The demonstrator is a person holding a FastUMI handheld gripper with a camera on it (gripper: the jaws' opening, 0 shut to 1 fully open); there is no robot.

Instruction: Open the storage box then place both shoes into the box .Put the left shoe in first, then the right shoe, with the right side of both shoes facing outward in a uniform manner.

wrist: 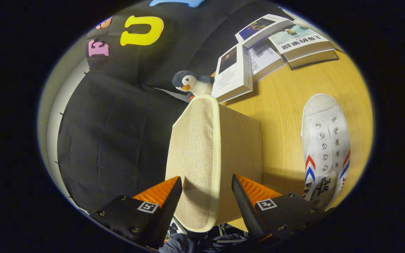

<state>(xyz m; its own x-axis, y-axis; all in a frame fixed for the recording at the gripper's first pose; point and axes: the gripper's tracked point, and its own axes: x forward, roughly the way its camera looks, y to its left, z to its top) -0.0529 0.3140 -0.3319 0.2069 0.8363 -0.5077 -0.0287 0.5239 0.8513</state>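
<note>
Box (223,140) on table (287,105), woven lid (193,158) raised on edge, long axis running straight ahead from gripper (206,196). Lid's near end between fingers, which look parted; contact on either side unclear, so grasp cannot be told. White shoe (323,147) right of box, toe pointing away, well apart. Beyond: penguin toy (192,83), books (258,56).

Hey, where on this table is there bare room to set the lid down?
Bare wood lies between the storage box and the white shoe, and between that shoe and the books. It's crowded around the books and plush penguin. The gripper straddles the beige lid.
</note>
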